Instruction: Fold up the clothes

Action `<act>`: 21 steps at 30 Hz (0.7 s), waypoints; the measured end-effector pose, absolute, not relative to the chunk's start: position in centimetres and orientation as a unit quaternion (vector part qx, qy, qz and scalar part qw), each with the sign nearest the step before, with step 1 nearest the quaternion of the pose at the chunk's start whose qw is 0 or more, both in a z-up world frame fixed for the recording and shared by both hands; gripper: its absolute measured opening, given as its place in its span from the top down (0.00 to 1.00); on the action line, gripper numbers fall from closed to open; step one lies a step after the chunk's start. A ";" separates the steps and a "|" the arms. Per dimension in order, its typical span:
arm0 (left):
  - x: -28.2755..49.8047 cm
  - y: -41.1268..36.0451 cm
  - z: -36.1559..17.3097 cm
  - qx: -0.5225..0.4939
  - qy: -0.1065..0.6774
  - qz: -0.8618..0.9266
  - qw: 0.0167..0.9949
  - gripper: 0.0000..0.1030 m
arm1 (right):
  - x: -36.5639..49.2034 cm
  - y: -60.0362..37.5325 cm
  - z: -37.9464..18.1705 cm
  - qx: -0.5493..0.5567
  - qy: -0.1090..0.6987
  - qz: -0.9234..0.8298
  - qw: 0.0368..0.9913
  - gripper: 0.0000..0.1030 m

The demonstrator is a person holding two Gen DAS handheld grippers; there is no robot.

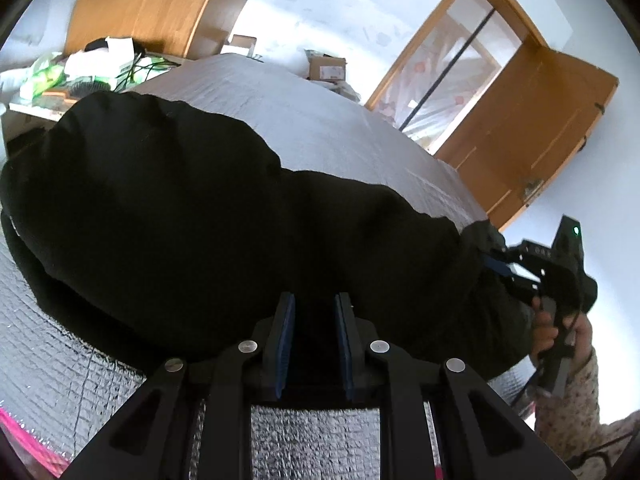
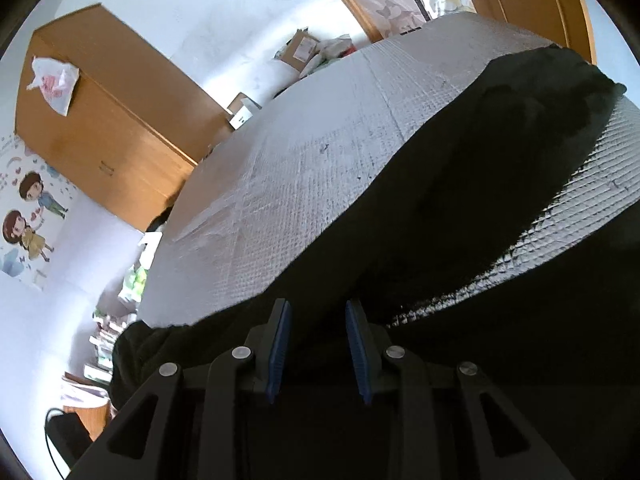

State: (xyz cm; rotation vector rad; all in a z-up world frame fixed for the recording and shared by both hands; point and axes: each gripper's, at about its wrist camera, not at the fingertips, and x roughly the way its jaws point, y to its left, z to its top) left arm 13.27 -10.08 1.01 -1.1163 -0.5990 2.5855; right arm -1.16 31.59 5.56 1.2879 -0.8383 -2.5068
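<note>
Black garment (image 1: 192,216) lay spread across silver quilted mat (image 1: 360,120) — near edge bunched at both grippers. Left gripper (image 1: 315,340) jaws partly apart w/ dark fabric between pads, real pinch can't tell; right gripper (image 2: 318,350) same — cloth between blue pads (image 2: 280,344), grip unclear. Hand (image 1: 560,332) held right gripper at garment's far end.

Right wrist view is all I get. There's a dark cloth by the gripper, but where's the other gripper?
Observer: The left gripper is at the near edge of the same black garment, with cloth between its fingers.
Operator: Who holds the one I'm looking along?
Observer: A hand in a floral sleeve grips the right gripper at the garment's far end.
Operator: Anything else I'm missing?
Observer: An open wooden door stands beyond the silver quilted surface.
</note>
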 end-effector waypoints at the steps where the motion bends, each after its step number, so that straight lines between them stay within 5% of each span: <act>1: 13.4 -10.0 1.1 -0.383 -0.200 0.892 0.130 0.78 | -1.3 31.6 5.4 0.438 -0.286 -0.846 0.099 0.71; 4: 13.8 -9.4 1.7 -0.377 -0.179 0.899 0.132 0.78 | -1.7 31.8 5.0 0.440 -0.295 -0.843 0.092 0.72; 8: 14.8 -7.2 3.1 -0.354 -0.111 0.913 0.167 0.68 | -1.8 31.5 4.9 0.440 -0.290 -0.845 0.089 0.90; 11: 15.4 -5.3 3.5 -0.344 -0.057 0.918 0.190 0.66 | -1.8 31.5 4.8 0.437 -0.292 -0.846 0.092 0.95; 21: 15.1 -1.5 2.8 -0.352 0.040 0.915 0.191 0.66 | -1.1 31.3 6.2 0.414 -0.284 -0.860 0.095 0.97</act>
